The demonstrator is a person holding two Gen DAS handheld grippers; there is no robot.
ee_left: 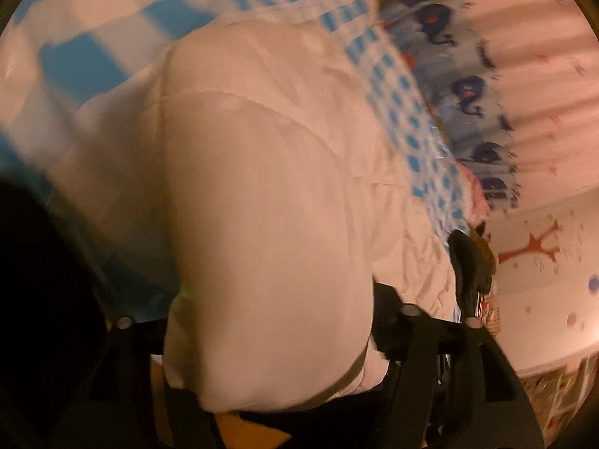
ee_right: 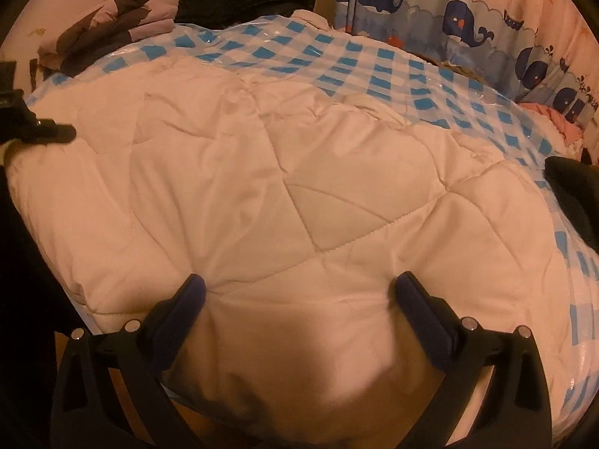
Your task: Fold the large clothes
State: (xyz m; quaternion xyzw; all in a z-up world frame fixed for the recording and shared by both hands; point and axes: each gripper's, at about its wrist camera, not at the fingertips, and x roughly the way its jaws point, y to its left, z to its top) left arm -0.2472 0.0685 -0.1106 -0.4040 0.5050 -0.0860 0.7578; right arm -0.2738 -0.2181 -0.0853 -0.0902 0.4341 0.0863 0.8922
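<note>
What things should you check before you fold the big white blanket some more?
1. Left gripper has hold of the white quilt: cannot tell; fabric bulges between its fingers, picture blurred.
2. Right gripper has hold: not ok; open, fingers pressed onto the quilt.
3. Quilt lies on the blue checked sheet: ok.
4. Bare sheet beyond the quilt to fold onto: ok.
5. Folded clothes pile off the quilt: ok, at the far corner.
</note>
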